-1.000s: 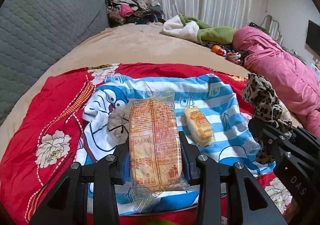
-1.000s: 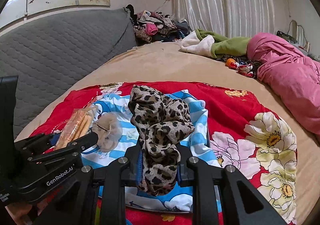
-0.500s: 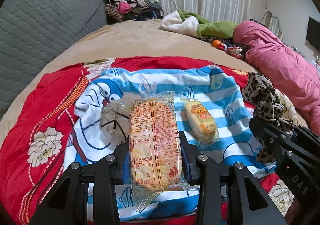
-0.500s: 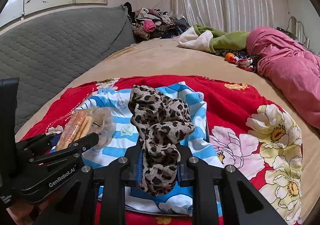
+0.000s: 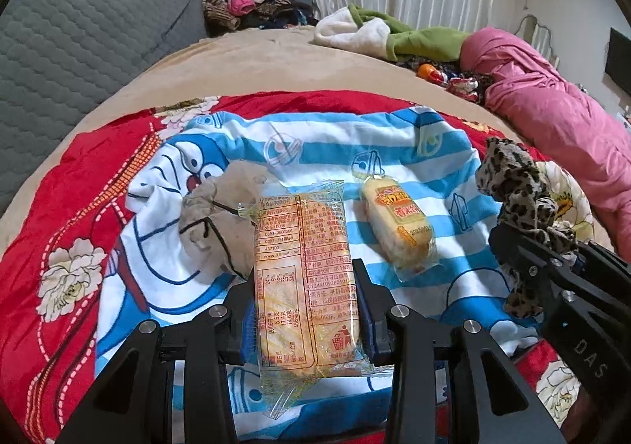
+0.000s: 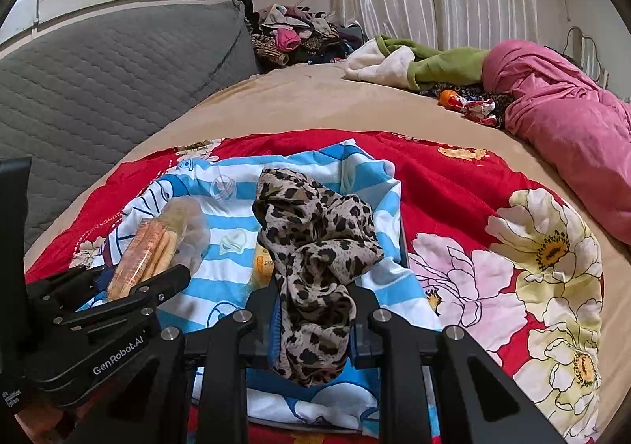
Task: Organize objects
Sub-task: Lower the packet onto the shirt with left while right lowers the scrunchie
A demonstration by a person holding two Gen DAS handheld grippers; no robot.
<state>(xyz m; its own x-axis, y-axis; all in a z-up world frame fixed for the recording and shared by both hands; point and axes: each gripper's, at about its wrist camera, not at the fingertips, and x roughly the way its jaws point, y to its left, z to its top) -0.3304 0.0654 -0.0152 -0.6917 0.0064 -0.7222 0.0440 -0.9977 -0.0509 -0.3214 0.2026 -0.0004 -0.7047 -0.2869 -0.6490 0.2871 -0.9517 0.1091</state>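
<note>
While the left gripper (image 5: 303, 310) clamps the long snack packet (image 5: 305, 278) between its two fingers, the packet extends forward above the blue-striped cartoon cloth (image 5: 323, 152). A small wrapped cake (image 5: 398, 229) lies on the cloth to the right of the packet, and a grey fabric lump (image 5: 221, 227) lies to its left. The right gripper (image 6: 315, 329) grips a bunched leopard-print cloth (image 6: 315, 247), which hangs between its fingers above the same striped cloth, over the red floral blanket (image 6: 473, 207).

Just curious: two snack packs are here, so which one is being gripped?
The larger flat pack, clamped by the left gripper. The small yellow cake lies free on the striped cloth.
</note>
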